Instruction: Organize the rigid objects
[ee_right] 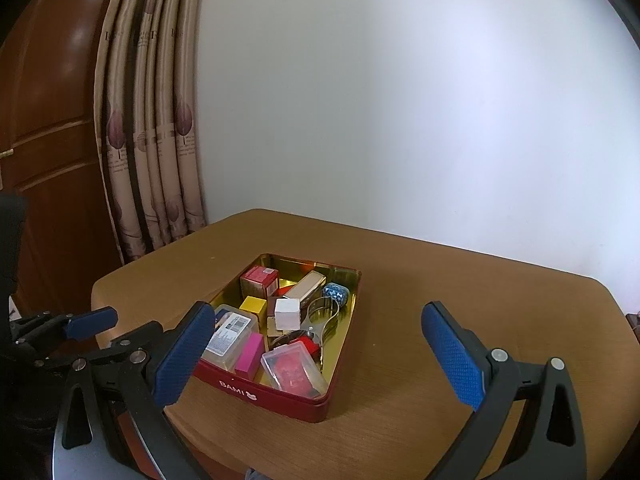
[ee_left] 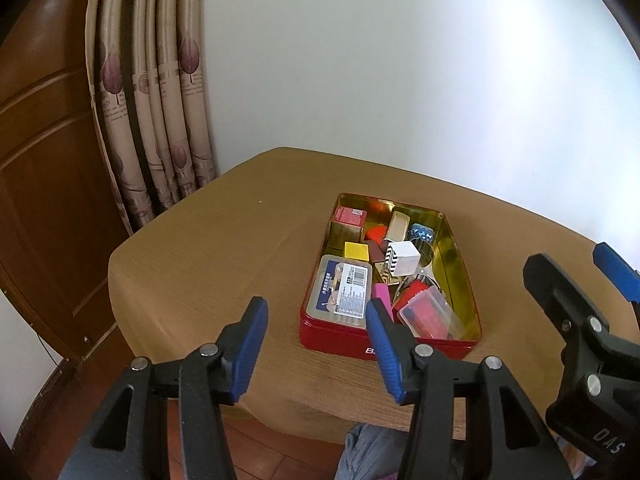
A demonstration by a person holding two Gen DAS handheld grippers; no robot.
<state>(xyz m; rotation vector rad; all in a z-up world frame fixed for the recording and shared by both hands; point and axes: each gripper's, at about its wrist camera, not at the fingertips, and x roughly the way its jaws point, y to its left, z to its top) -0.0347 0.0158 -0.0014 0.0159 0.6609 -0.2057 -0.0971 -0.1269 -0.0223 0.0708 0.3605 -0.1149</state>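
A red tin (ee_left: 344,338) with a gold inside sits on the brown table (ee_left: 208,264); it also shows in the right wrist view (ee_right: 288,394). It holds several small rigid objects: a clear labelled case (ee_left: 344,290), a yellow cube (ee_left: 356,250), a white cube (ee_left: 404,262), a pink block (ee_right: 250,354) and a clear box with red contents (ee_right: 292,368). My left gripper (ee_left: 316,344) is open and empty, above the table's near edge, in front of the tin. My right gripper (ee_right: 320,354) is open and empty, just in front of the tin; it also shows in the left wrist view (ee_left: 576,276).
A white wall (ee_left: 400,80) stands behind the table. A patterned curtain (ee_left: 152,100) and a brown wooden door (ee_left: 44,160) are at the left. The table's front edge drops to a reddish floor (ee_left: 256,452).
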